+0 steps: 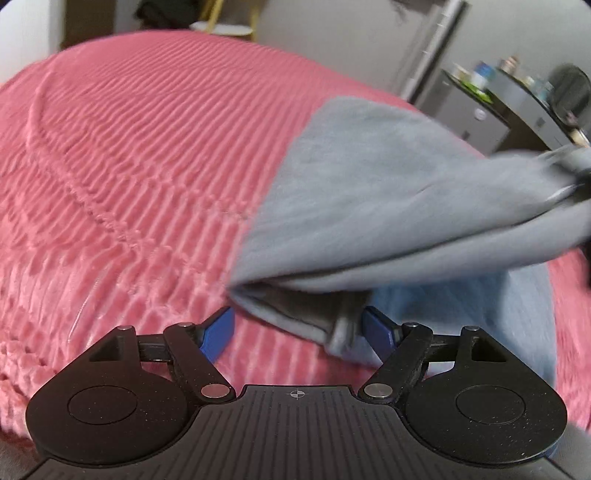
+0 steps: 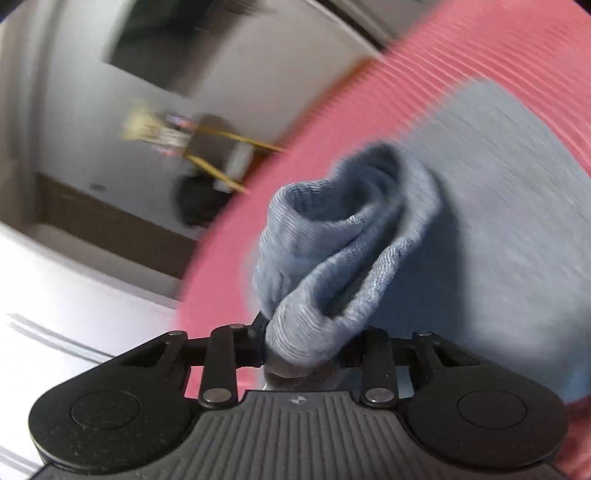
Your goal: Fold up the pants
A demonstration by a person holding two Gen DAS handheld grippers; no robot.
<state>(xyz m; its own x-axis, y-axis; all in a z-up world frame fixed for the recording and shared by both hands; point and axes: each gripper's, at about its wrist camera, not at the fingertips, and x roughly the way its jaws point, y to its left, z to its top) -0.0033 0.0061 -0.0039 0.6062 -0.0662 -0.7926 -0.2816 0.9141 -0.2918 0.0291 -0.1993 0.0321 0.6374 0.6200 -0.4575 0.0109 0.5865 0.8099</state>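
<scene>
The grey-blue pants (image 1: 388,192) lie partly on a pink ribbed bedspread (image 1: 129,166), with one end lifted toward the right. My left gripper (image 1: 299,328) is open, its blue fingers (image 1: 219,332) set wide apart; a hem edge of the pants lies between them, near the right finger. My right gripper (image 2: 310,350) is shut on a bunched fold of the pants (image 2: 332,258) and holds it above the bedspread (image 2: 369,110). In the left wrist view the right gripper shows only as a blur at the right edge (image 1: 576,184), gripping the lifted cloth.
The bed's far edge runs across the top of the left wrist view. Beyond it stand a white round stool (image 1: 221,27) with yellow legs and a dark counter (image 1: 535,107) with bottles at the right. A wall and dark baseboard (image 2: 110,221) show left of the bed.
</scene>
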